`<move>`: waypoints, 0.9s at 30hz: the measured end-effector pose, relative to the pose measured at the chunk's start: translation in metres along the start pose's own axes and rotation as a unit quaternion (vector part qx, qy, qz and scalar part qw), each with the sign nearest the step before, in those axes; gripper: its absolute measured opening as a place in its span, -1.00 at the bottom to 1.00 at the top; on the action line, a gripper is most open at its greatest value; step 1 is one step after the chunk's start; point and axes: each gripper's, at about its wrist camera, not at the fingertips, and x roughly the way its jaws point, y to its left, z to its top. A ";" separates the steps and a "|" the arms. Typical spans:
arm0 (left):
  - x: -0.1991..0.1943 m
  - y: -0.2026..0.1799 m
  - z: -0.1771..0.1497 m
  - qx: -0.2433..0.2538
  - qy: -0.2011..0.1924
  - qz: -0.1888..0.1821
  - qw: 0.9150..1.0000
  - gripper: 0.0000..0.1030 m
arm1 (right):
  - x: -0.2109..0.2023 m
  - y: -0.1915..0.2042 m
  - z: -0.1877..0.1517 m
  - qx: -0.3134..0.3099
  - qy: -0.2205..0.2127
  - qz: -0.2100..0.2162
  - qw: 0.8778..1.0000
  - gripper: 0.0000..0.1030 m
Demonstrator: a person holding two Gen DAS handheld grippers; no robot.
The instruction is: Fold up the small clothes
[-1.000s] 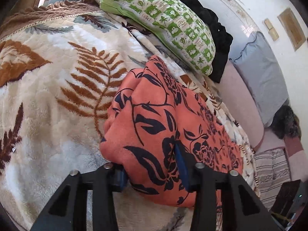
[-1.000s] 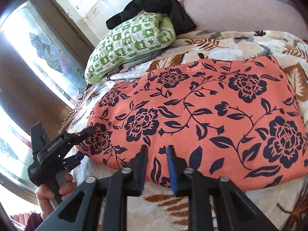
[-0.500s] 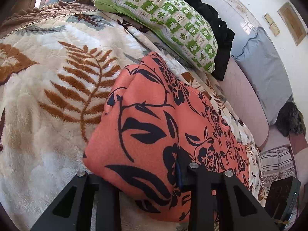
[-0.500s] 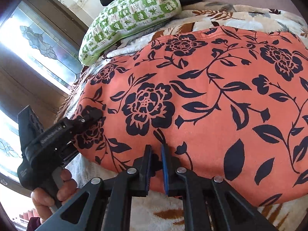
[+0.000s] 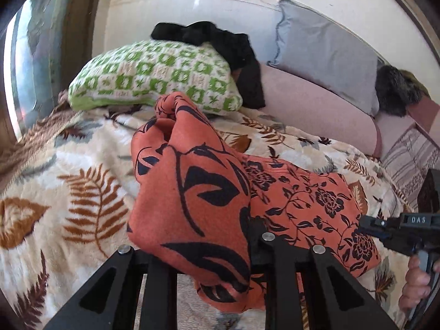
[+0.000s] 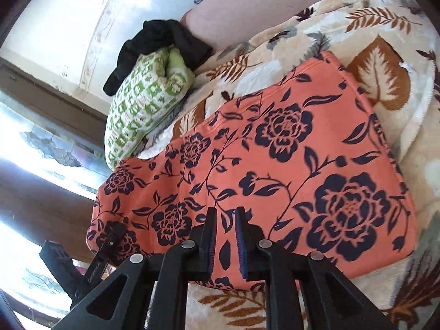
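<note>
Your left gripper (image 5: 200, 250) has just been closing and now pinches the near left corner of the orange floral garment (image 6: 275, 170), which rises in a bunched peak in front of its camera. The rest of the garment lies flat on the leaf-patterned blanket (image 5: 55, 192) of the bed, near the green patterned pillow (image 5: 154, 79) with black clothing (image 5: 220, 41) heaped on its far side.

Your right gripper (image 6: 225, 236) stands narrow at the garment's near edge. Its jaws have just been opening a little. Fabric shows in the slim gap between the blue pads (image 6: 212, 243), but I cannot tell whether they press on it.

The risk, as I judge it: if the right side has let go while the left lifts, the fold will run crooked and the near edge will drag into a twist. The left holds a thick bunch, so part of it could slip out as you carry it over. The plush blanket may also cling and pull along.

Readable writing: "DAS" on the right gripper's body in the left view. Lettering on the left gripper's arm in the right view is too small to read.
</note>
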 end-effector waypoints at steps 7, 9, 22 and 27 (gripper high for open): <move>0.010 -0.102 0.004 0.115 0.016 -0.032 0.993 -0.56 | -0.048 -0.046 0.020 0.060 -0.050 0.015 0.997 -0.69; 0.026 -0.129 -0.004 0.143 0.033 -0.041 0.988 -0.56 | -0.053 -0.057 0.023 0.070 -0.049 0.032 0.996 -0.69; 0.081 -0.163 -0.063 0.231 0.097 -0.042 0.967 -0.55 | 0.000 -0.098 0.051 0.160 0.017 0.157 0.974 0.32; 0.074 -0.168 -0.079 0.278 0.053 -0.033 0.959 -0.53 | 0.034 -0.070 0.066 0.105 0.046 0.132 0.985 0.32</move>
